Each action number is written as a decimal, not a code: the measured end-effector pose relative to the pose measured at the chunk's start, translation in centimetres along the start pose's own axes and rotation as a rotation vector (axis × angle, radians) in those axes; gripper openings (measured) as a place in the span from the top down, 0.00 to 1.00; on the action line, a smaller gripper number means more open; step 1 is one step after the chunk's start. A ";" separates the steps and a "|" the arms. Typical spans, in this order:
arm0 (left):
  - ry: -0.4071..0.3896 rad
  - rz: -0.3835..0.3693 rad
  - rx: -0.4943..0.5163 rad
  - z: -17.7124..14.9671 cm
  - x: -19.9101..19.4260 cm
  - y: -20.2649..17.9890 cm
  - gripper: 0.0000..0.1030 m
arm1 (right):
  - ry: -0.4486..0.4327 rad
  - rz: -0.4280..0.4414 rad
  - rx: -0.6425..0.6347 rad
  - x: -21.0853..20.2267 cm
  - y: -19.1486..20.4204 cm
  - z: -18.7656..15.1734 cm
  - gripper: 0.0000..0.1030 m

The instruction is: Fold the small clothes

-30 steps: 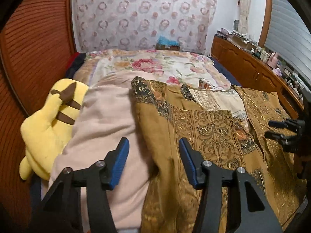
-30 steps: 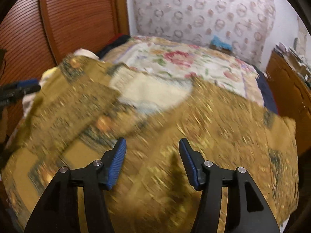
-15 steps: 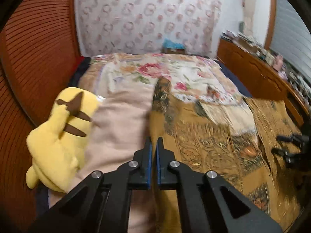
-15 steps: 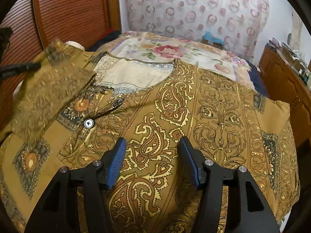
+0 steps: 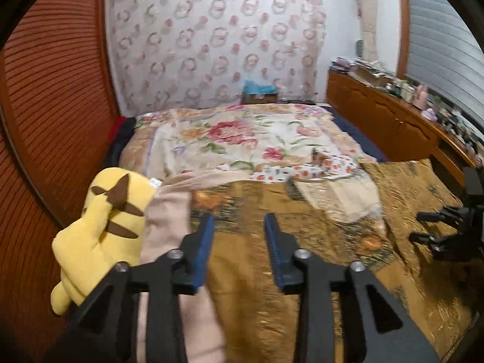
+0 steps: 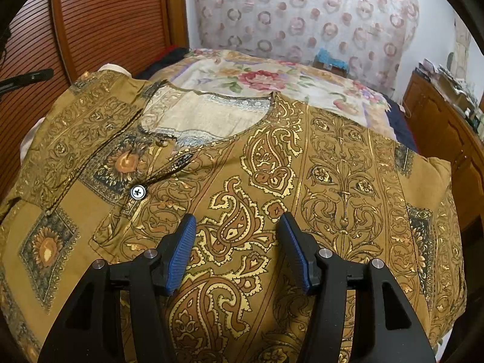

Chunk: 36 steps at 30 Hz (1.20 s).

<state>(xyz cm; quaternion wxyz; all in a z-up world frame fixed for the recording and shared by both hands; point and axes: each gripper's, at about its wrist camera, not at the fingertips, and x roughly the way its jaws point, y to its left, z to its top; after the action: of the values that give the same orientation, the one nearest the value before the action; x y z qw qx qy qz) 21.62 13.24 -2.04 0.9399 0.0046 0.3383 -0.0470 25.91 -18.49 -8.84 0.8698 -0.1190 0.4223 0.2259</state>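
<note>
A mustard-gold printed shirt (image 6: 302,181) lies spread across the near end of the bed (image 5: 242,139), and everything else can be placed against it. Well off its left edge, in the left wrist view, a yellow plush toy (image 5: 99,230) lies against the ribbed wooden wall panel (image 5: 45,121), and a pale pink cloth (image 5: 169,220) sits between the toy and the shirt (image 5: 317,242), just beside the shirt's left border. The left tongs (image 5: 239,233) hover above that left border with their blue-padded jaws parted and nothing between them; the view is blurred, so whether a pad brushes the fabric cannot be told. In the right wrist view the shirt's left sleeve (image 6: 81,127) is folded inward over the front, next to the round neckline (image 6: 205,115), where a cream inner lining shows. A small pale button (image 6: 138,192) sits on the placket below the neckline. The right tongs (image 6: 237,239) are poised over the paisley panel at the middle of the shirt, jaws wide apart and holding nothing. Beyond the shirt's collar the floral bedspread (image 6: 272,78) covers the far part of the bed. To the right of the shirt runs a long wooden dresser (image 5: 393,121) with small items crowded along its top.
</note>
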 end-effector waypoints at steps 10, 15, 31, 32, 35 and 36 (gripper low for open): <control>0.116 -0.170 0.054 -3.6 2.7 -8.1 0.42 | -0.084 -0.080 0.091 -4.8 -5.1 -0.4 0.45; 0.172 -0.208 0.085 -5.3 4.3 -11.3 0.42 | -0.100 -0.198 0.201 -8.2 -11.7 -2.5 0.45; 0.189 -0.166 0.151 -6.7 5.5 -14.1 0.37 | -0.005 -0.271 0.427 -10.2 -22.0 -9.4 0.45; 0.193 -0.170 0.156 -6.8 5.6 -14.2 0.33 | -0.002 -0.260 0.433 -10.1 -22.2 -9.6 0.45; 0.200 -0.173 0.178 -6.8 5.8 -14.6 0.25 | 0.008 -0.229 0.447 -9.6 -22.4 -9.7 0.45; 0.202 -0.174 0.179 -6.8 5.8 -14.6 0.24 | 0.012 -0.224 0.451 -9.5 -22.4 -9.7 0.45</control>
<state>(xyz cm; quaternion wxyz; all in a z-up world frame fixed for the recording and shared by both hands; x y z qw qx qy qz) 20.44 -1.54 -10.65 0.8893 0.0634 0.4246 -0.1576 25.19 -44.62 -6.98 0.8915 0.0309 0.4512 0.0276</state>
